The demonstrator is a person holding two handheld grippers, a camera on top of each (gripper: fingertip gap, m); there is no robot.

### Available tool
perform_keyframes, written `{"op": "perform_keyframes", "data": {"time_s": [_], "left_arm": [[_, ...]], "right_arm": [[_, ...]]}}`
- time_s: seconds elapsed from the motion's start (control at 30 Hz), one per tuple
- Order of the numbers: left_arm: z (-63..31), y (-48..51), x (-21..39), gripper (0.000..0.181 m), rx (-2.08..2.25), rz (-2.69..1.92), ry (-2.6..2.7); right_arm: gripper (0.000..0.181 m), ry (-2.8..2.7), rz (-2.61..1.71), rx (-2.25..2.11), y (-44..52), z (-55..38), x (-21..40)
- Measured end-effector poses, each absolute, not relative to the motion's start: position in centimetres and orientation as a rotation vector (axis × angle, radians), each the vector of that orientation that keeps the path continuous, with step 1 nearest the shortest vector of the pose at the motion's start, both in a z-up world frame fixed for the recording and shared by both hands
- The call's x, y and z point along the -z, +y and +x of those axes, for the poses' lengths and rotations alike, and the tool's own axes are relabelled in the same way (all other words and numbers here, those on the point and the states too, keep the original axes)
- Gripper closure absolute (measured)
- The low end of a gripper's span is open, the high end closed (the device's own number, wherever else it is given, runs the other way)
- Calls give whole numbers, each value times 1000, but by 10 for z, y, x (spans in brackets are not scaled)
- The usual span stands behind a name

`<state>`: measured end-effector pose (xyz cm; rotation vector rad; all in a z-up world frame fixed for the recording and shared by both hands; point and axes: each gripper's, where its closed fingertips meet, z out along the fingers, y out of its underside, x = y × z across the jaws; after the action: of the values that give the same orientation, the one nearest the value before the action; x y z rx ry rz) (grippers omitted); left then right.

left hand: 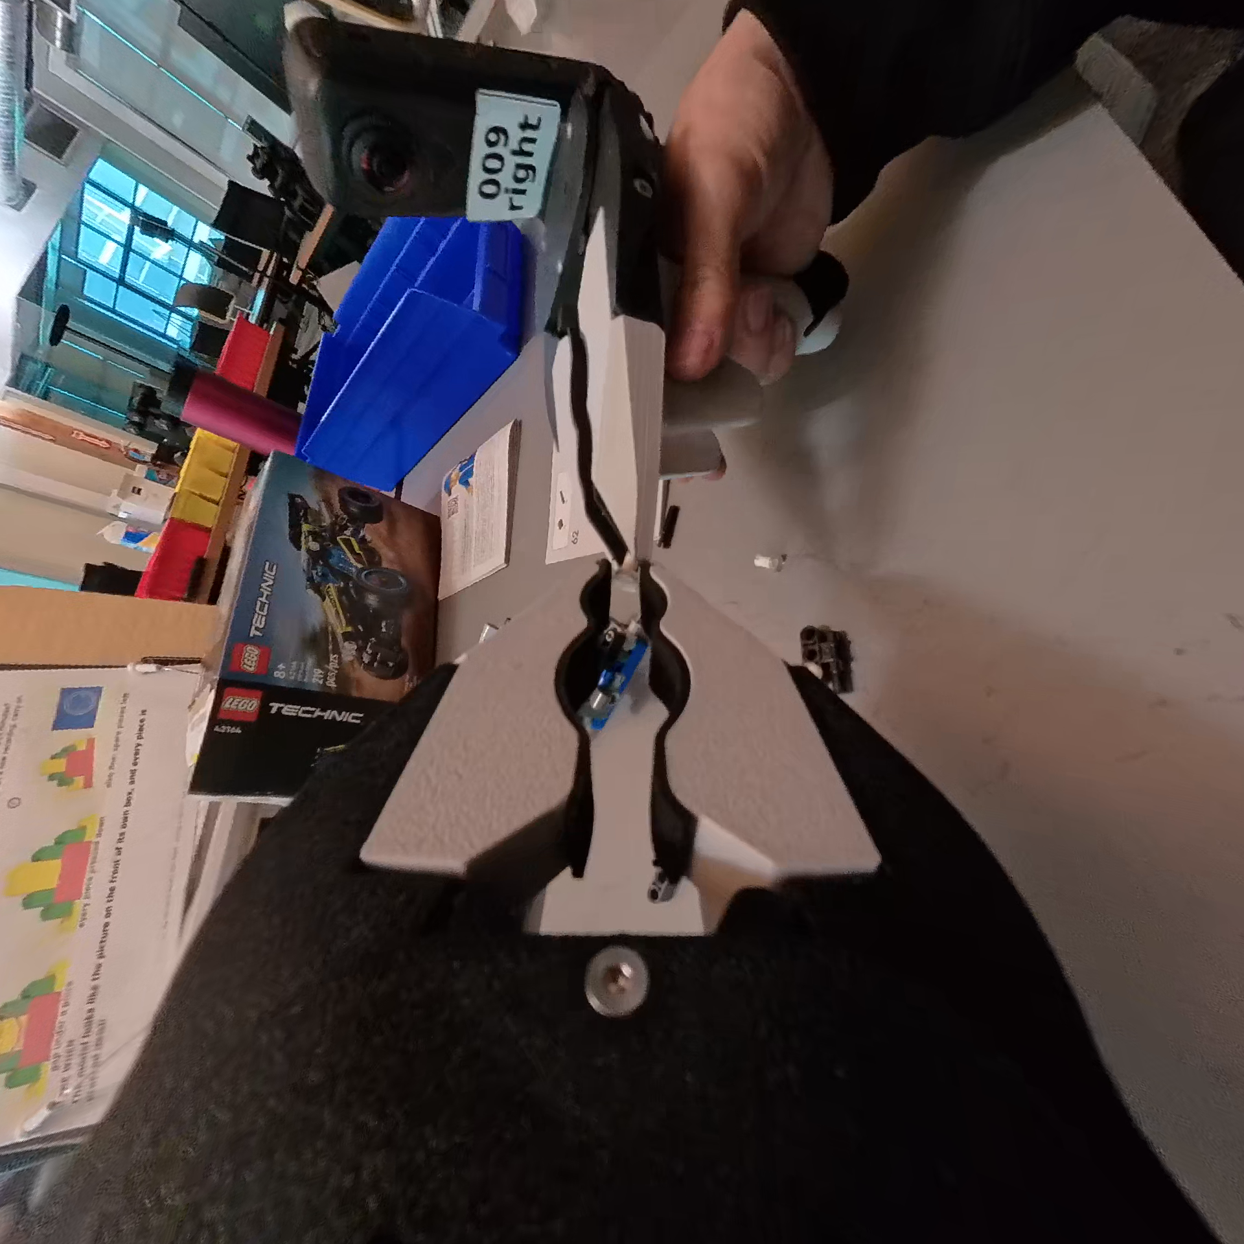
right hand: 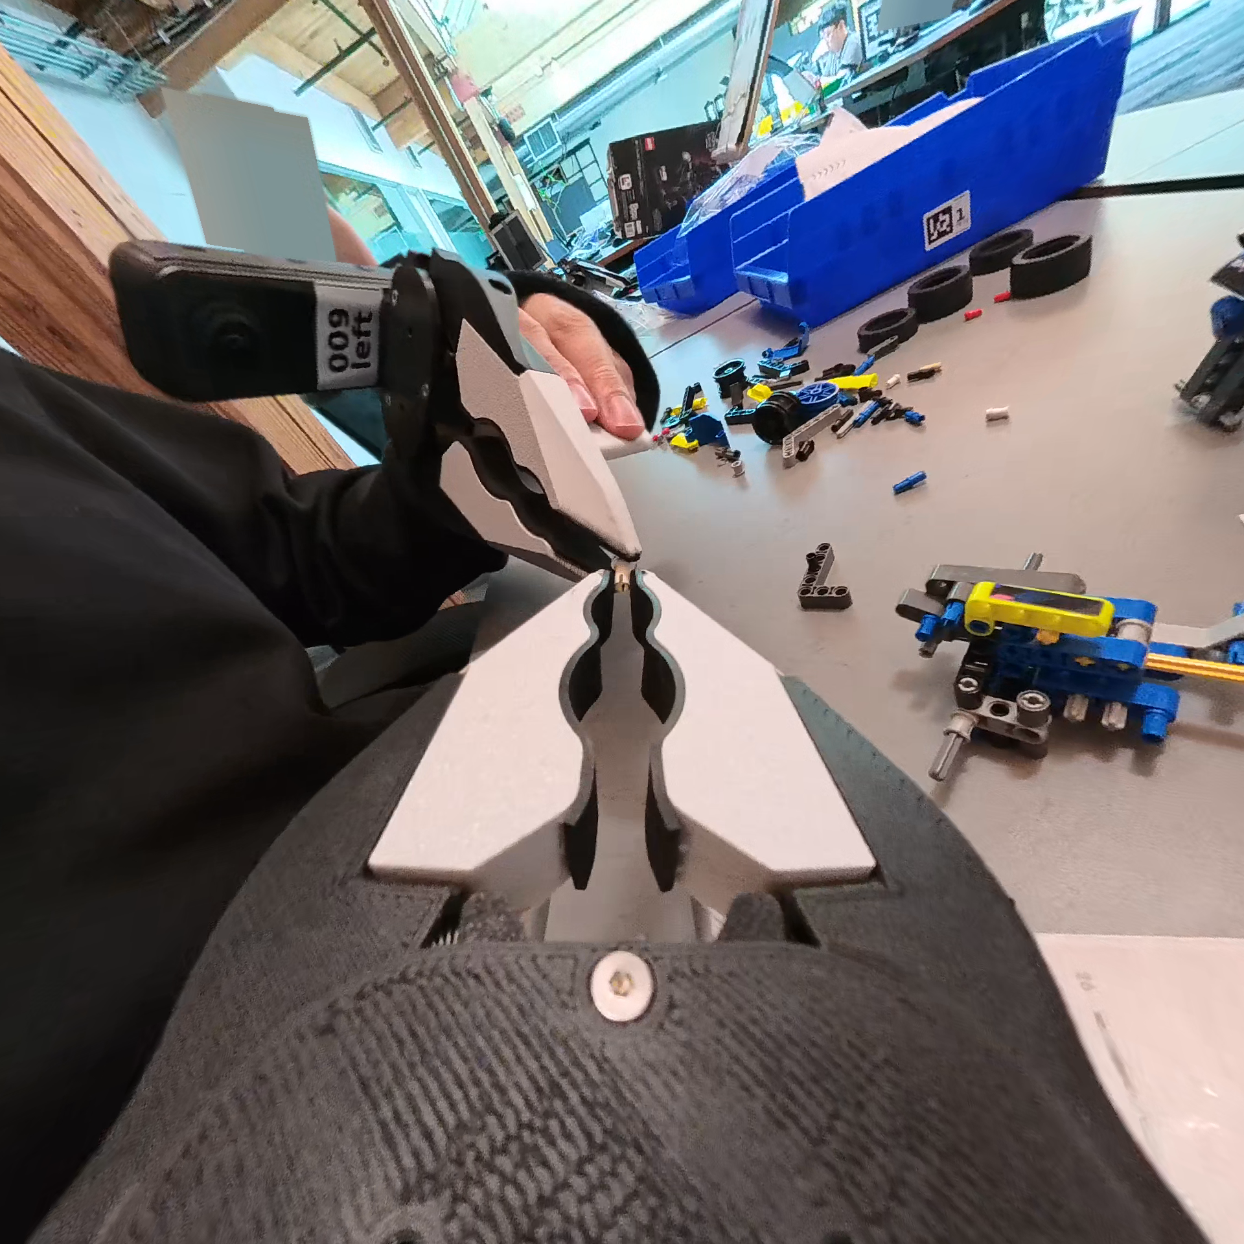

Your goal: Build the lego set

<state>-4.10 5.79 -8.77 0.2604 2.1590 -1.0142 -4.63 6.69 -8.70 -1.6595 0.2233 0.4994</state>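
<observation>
My left gripper (left hand: 626, 573) and my right gripper (right hand: 623, 580) meet tip to tip above the grey table (right hand: 875, 511). A small tan pin (right hand: 623, 579) sits between both pairs of fingertips, and it also shows in the left wrist view (left hand: 627, 571). Both grippers look shut on it, one at each end. The right gripper reaches in from above in the left wrist view (left hand: 620, 553). The left gripper reaches in from the upper left in the right wrist view (right hand: 629, 555). A partly built blue and yellow model (right hand: 1050, 646) lies to the right. A blue part (left hand: 623, 673) shows through the left fingers' gap.
A black L-shaped beam (right hand: 822, 582), a pile of loose pieces (right hand: 794, 404) and black tyres (right hand: 996, 269) lie on the table. Blue bins (right hand: 875, 202) stand behind them. The set's box (left hand: 323, 639), an instruction booklet (left hand: 478, 511) and a small black piece (left hand: 826, 649) lie nearby. Both grippers' tips are close together, under 4 cm apart.
</observation>
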Motion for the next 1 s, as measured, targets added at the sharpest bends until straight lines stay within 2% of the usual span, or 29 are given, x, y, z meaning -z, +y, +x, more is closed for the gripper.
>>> {"op": "perform_keyframes", "data": {"time_s": [0.27, 0.67, 0.93, 1.0], "left_arm": [[-59, 55, 76, 176, 1340, 209, 2217], [-72, 52, 70, 177, 1533, 209, 2250], [-63, 56, 82, 177, 1409, 132, 2324], [-57, 65, 98, 177, 1254, 115, 2400]], "right_arm": [[178, 147, -1571, -628, 63, -61, 74], [178, 68, -1534, -682, 61, -74, 68], [178, 65, -1579, -635, 60, -70, 75], [165, -7, -1749, -469, 57, -66, 96]]}}
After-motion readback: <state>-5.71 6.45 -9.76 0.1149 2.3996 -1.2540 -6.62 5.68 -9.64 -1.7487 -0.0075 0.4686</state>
